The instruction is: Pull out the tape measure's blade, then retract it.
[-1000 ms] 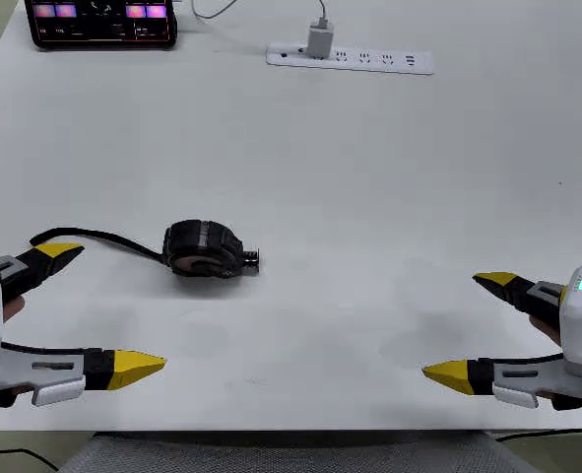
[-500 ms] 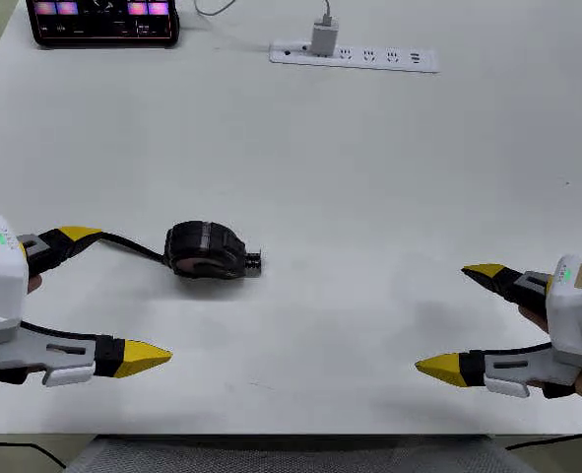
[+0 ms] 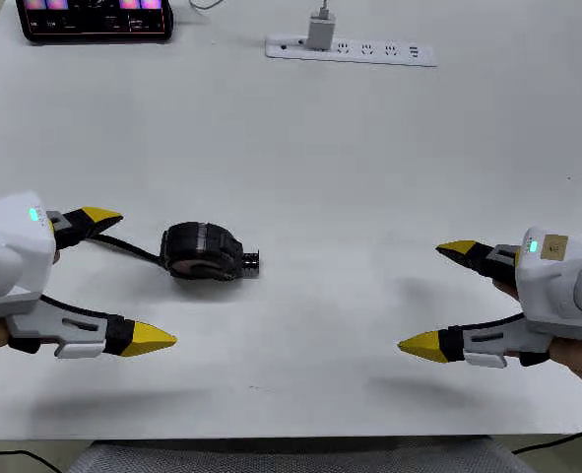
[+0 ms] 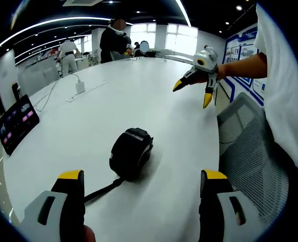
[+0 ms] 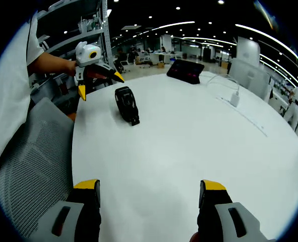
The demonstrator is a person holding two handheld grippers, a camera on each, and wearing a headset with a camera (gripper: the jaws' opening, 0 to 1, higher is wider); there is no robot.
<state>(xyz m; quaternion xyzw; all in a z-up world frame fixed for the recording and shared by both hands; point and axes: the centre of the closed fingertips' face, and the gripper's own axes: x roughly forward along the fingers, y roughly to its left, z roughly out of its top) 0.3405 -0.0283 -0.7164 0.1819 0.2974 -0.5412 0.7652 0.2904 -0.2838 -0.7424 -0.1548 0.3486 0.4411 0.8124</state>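
- Both jaws of the left claw [image 3: 145, 277] are standing wide apart and gripping nothing. It is hovering just left of the tape measure [image 3: 202, 251] without touching it.
- Its far jaw is hanging beside the black strap [image 3: 123, 245], which is trailing out from the tape measure's left side.
- Well to the right of the tape measure, the right claw [image 3: 420, 297] is also gaping wide and empty, and its yellow tips are pointing back toward the case.
- The tape measure is lying on the white desk [image 3: 320, 158] between the two claws, much nearer the left one. A small dark tip is sticking out at its right end.
- Far beyond the tape measure, a white power strip [image 3: 369, 51] is lying with a charger [image 3: 320, 30] plugged in.
- A dark tablet [image 3: 94, 18] is glowing beyond the tape measure and to its left, at the desk's far edge.
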